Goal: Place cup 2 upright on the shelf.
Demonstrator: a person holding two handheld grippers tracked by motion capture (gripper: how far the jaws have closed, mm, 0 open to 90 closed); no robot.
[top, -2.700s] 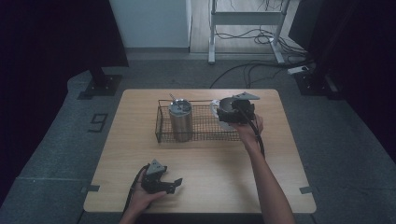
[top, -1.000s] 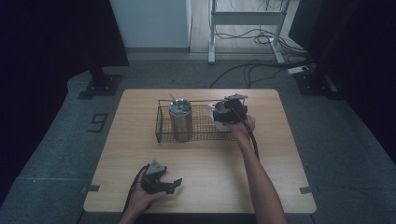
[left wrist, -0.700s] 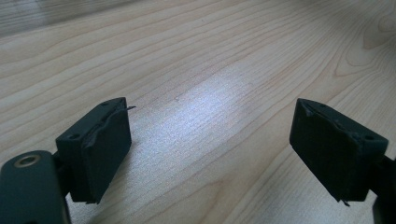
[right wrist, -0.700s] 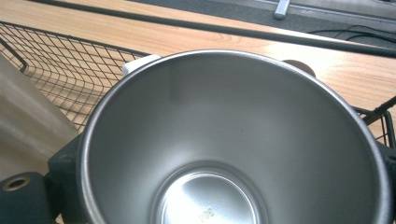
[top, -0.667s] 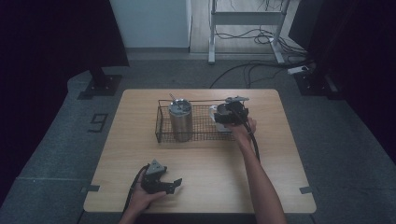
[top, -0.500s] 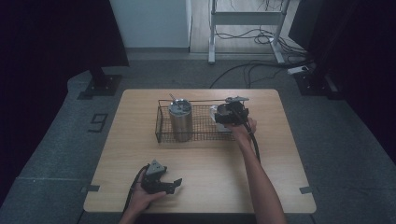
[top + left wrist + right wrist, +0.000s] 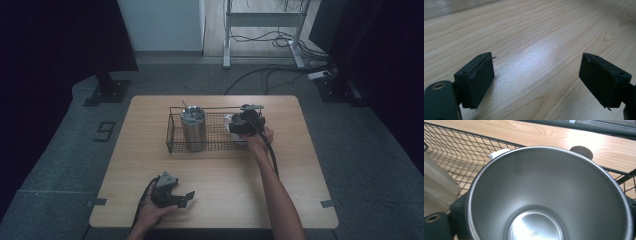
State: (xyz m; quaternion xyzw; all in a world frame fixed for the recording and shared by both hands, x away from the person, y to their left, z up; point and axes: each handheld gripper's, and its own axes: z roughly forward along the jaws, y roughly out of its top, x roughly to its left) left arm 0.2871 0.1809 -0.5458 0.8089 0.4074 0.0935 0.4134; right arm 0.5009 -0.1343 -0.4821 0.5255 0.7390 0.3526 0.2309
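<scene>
A black wire basket [image 7: 170, 135] stands mid-table, with a lidded steel tumbler [image 7: 193, 129] upright in its left part. Over the basket's right end, my right gripper [image 7: 239, 125] is shut on an open steel cup [image 7: 231, 122]. The right gripper view looks straight into that cup [image 7: 549, 195], with a black jaw on either side of it and the basket mesh [image 7: 454, 152] behind. My left gripper [image 7: 187, 197] rests on the table near the front edge. Its jaws stand apart over bare wood in the left gripper view [image 7: 536, 80], open with nothing between them.
The wooden table [image 7: 300, 165] has free room in front of the basket and to its right. Behind the cup I see a small white piece [image 7: 499, 152] and a brown round knob [image 7: 581, 151]. The tumbler's side [image 7: 436, 185] is close on the left.
My right gripper with the cup has shifted slightly left and lower, over the basket's right end. The left gripper has stayed where it was.
</scene>
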